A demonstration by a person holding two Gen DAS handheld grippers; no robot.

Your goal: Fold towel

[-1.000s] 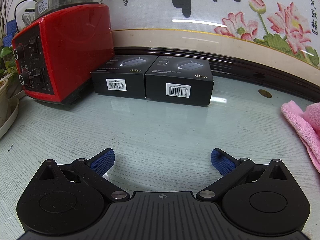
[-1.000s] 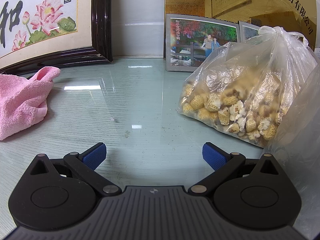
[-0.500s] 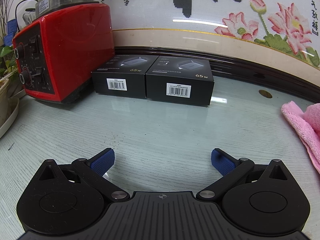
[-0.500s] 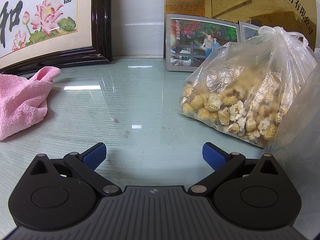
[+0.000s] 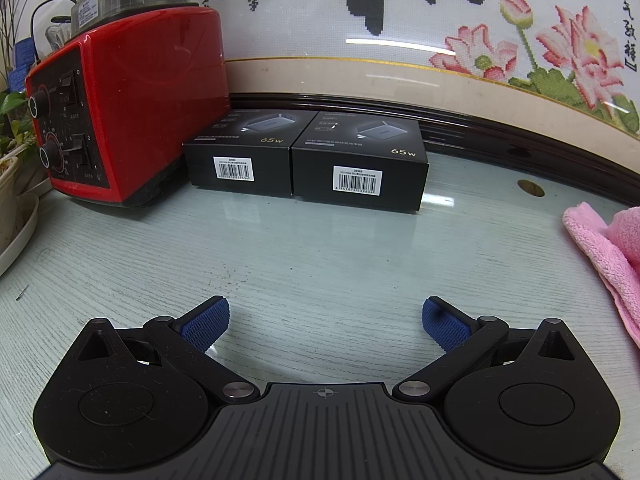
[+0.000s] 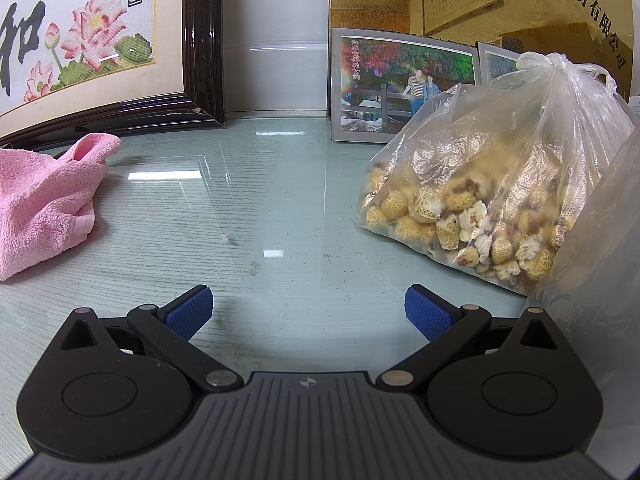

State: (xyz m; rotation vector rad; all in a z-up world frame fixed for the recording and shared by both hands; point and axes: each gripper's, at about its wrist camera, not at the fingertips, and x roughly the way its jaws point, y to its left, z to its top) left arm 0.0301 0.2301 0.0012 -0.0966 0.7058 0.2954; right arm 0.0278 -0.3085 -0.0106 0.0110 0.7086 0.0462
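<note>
glass table (image 5: 320, 248), towel (image 6: 40, 200), boxes (image 5: 304, 156)

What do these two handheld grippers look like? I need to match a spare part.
Both look identical. The left gripper and right gripper have matte black bodies with a ribbed central plate bearing a small crosshair mark, two rounded black lobes with circular insets, silver pivot pins, and black linkage arms ending in blue textured pads. No cables, hands or sleeves show.

Empty, spread tongs (image 5: 325, 322) near towel (image 5: 604, 256)
</note>
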